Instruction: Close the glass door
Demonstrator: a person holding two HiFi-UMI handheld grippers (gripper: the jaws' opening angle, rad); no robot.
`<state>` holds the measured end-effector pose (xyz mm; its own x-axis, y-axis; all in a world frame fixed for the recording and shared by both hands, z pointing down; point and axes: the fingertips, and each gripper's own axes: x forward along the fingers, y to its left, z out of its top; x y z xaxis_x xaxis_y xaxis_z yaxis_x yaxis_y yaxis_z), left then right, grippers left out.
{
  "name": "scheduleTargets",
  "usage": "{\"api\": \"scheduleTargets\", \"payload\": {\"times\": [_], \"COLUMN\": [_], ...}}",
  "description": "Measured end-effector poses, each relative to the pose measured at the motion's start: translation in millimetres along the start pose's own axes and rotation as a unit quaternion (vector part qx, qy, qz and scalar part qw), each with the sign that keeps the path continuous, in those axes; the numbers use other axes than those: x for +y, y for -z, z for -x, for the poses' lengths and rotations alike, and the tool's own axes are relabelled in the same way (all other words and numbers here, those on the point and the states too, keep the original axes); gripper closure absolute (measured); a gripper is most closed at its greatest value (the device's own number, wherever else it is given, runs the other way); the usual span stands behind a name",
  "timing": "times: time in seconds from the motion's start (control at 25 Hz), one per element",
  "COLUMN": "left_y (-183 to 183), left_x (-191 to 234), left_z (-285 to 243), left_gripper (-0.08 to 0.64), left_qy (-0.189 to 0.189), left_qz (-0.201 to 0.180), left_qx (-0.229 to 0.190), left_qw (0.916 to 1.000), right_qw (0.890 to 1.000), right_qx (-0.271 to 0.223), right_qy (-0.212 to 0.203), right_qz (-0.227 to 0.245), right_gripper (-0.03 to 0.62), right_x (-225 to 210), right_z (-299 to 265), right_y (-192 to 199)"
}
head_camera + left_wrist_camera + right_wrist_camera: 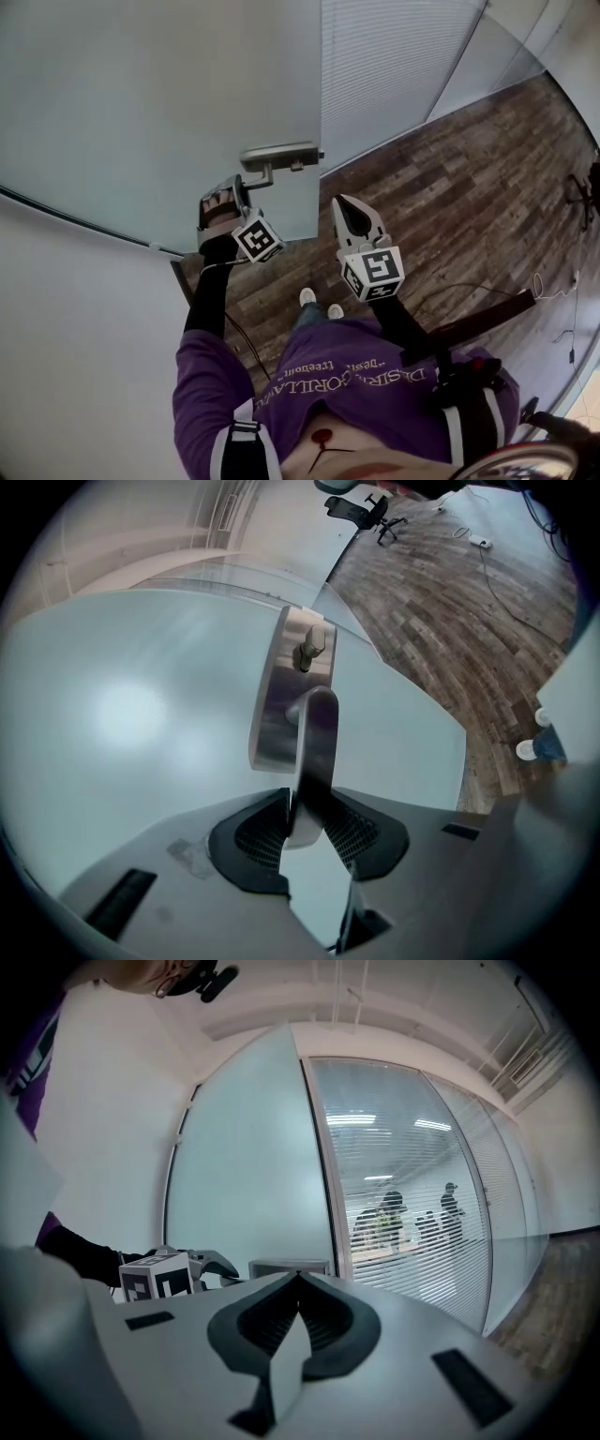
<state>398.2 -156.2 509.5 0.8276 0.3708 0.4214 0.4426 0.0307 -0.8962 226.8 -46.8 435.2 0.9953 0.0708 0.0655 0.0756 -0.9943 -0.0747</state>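
Frosted pale-green glass door (141, 112), silver handle (278, 152), brown plank floor (450, 197).

**Glass door** (141, 112): a frosted, pale grey-green panel that stood upright and open, its free edge nearer the viewer than the slatted partition (403, 66) behind. **Lever handle** (278, 152): brushed metal, roughly level, and carried on a rectangular backplate (277, 700) (with a small lock knob (307, 653)) close to that free edge.
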Motion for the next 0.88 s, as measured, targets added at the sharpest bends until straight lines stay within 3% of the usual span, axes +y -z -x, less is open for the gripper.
{"api": "scheduleTargets", "payload": {"times": [0.4,0.6,0.88], "left_y": [-10.0,-8.6,-10.6], "left_x": [7.4,24.0,34.3], "left_z": [-5.6,-27.3,-50.2], "left_gripper": [0.457,0.465,0.471], "left_qy": [0.017,0.026,0.031], "left_qz": [0.001,-0.024,-0.029], "left_qx": [-0.004,-0.005,-0.006], "left_qw": [0.9999,0.9994,0.9991], "right_qw": [1.000,1.000,0.999], "right_qx": [-0.006,-0.007,0.000], "right_qy": [0.004,0.013,0.034], "right_qz": [0.006,0.007,0.004], "right_gripper": [0.603,0.603,0.603], "right_x": [11.1,15.3,14.8], "right_z": [-15.8,-46.0,-67.6], "right_y": [-4.9,-10.0,-2.8]}}
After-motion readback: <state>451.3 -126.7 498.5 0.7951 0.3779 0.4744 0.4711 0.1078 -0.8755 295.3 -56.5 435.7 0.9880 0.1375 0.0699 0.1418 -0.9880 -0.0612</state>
